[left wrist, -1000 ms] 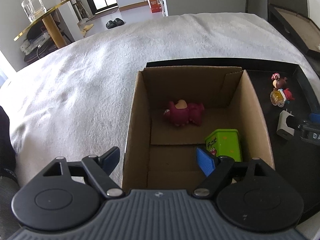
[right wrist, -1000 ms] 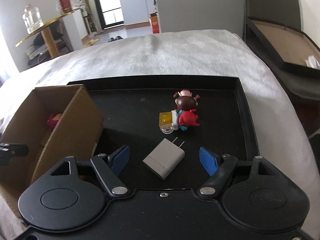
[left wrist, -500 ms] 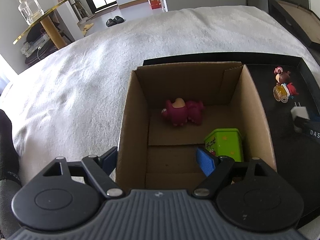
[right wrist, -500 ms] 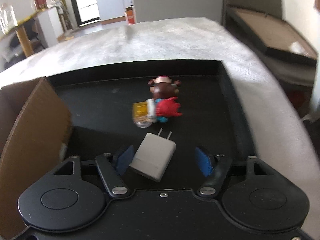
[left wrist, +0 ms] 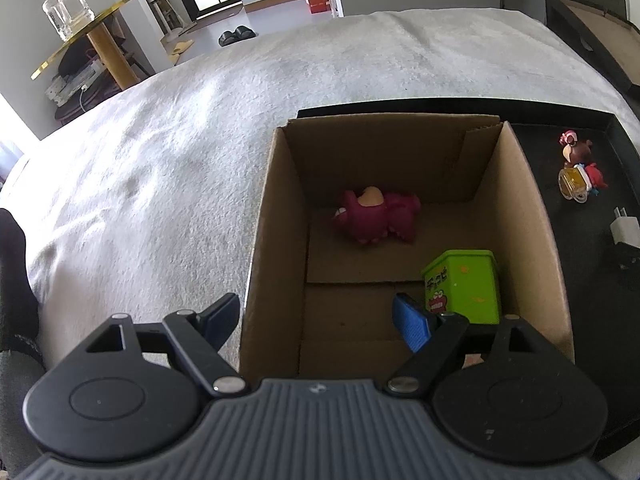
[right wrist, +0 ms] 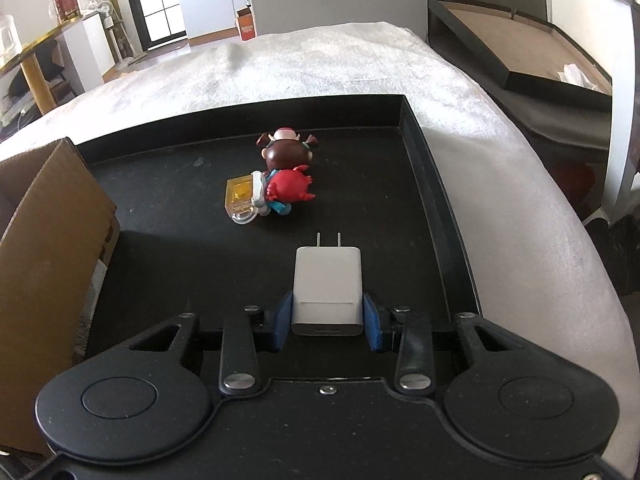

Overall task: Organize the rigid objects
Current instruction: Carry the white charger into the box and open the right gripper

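Right gripper (right wrist: 327,322): jaws just closed, both blue pads pressing the sides of 1 white charger (right wrist: 327,284) lying on the black tray (right wrist: 436,184), presumably bound for the box (left wrist: 276,216). Left gripper (left wrist: 320,316): wide, empty, straddling the box wall, likely steadying it. Box holds 2 toys.

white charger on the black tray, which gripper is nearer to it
Right. The right gripper has just closed its blue pads on the white charger. The left gripper hangs open over the near edge of the cardboard box, well apart from it.
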